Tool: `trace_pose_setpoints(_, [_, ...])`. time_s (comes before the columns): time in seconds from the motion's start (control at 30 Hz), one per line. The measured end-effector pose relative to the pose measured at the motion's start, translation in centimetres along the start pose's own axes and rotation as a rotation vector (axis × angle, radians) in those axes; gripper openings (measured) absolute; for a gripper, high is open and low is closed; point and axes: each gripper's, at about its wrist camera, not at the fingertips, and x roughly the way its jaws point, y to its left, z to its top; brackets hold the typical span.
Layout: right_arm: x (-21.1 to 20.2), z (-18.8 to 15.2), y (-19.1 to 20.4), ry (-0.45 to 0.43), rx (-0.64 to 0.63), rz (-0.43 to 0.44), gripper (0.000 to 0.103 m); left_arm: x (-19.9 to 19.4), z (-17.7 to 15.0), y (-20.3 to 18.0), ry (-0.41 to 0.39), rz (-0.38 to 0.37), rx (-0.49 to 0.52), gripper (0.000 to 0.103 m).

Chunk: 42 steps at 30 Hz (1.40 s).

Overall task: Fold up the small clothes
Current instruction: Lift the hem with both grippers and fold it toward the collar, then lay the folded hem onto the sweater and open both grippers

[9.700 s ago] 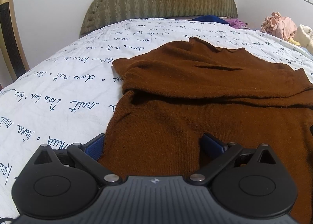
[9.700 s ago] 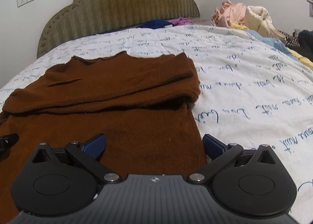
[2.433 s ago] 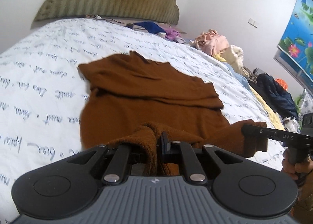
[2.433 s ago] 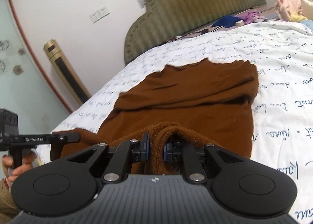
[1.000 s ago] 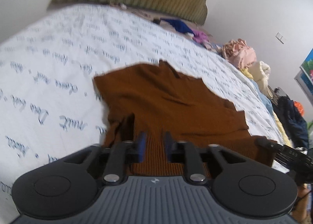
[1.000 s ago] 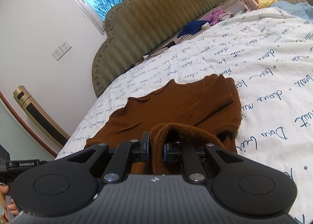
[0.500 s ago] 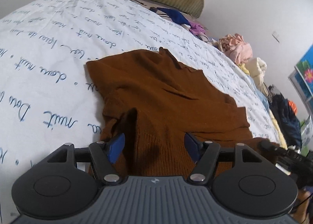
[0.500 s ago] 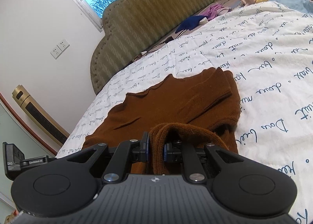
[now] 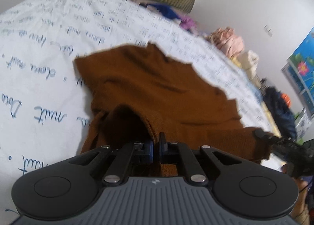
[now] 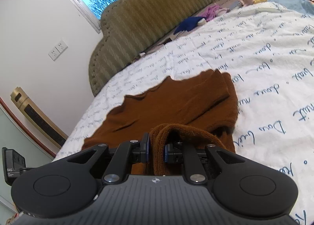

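Observation:
A brown knit sweater (image 9: 149, 87) lies on the white bed sheet with blue writing (image 9: 39, 48), its sleeves folded across the top. My left gripper (image 9: 156, 144) is shut on the sweater's lower hem at the left and holds it lifted. My right gripper (image 10: 156, 149) is shut on a thick fold of the same hem (image 10: 161, 136) at the right. The sweater also shows in the right wrist view (image 10: 166, 103). The right gripper shows at the right edge of the left wrist view (image 9: 274, 140). The left wrist view is blurred.
A padded olive headboard (image 10: 153, 12) stands at the far end. Blue and purple clothes (image 10: 188, 22) lie near it. A pile of pink and cream clothes (image 9: 231, 42) sits at the bed's right side. Dark clothes (image 9: 278, 103) lie further right. A gold column (image 10: 37, 118) stands at the left wall.
My left gripper was open over the hem half a second ago and has closed on it. The right gripper has kept its hold, the hem carried toward the headboard.

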Motion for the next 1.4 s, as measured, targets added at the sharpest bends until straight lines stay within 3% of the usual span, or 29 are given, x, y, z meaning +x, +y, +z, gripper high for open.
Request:
trace_pose_setpoints(0.23, [-1.1, 1.6, 1.9, -0.075, -0.038, 0.034, 0.018, -3.7, 1.9, -2.6, -0.133, 0.001, 0.023, 0.005])
trace_pose_setpoints(0.37, [-1.1, 2.4, 2.3, -0.093, -0.038, 0.044, 0.018, -3.9, 3.1, -3.4, -0.166, 0.019, 0.034, 0.005])
trace_pose_setpoints(0.77, [2.8, 4.9, -0.1, -0.076, 0.069, 0.033, 0.018, 1.2, 7.6, -2.9, -0.177, 0.159, 0.060, 0.005])
trace_pose_setpoints(1.03, [7.5, 5.0, -2.6, 0.023, 0.159, 0.009, 0.019, 7.4, 8.9, -0.9, -0.085, 0.252, 0.022, 0.005])
trace_pose_setpoints(1.17, [9.4, 5.0, -3.4, 0.073, 0.178, -0.043, 0.024, 8.6, 8.8, -0.1, -0.055, 0.256, -0.012, 0.006])
trace_pose_setpoints(1.23, [10.1, 5.1, -3.8, 0.109, 0.183, -0.046, 0.035, 8.8, 9.0, 0.4, -0.042, 0.244, -0.031, 0.006])
trace_pose_setpoints(1.3, [10.6, 5.2, -4.3, 0.141, 0.207, -0.021, 0.051, 8.8, 9.2, 1.0, -0.042, 0.226, -0.063, 0.006])
trace_pose_setpoints(1.4, [11.5, 5.9, -5.0, 0.231, 0.258, 0.089, 0.070, 8.9, 9.9, 2.5, -0.032, 0.176, -0.153, 0.006])
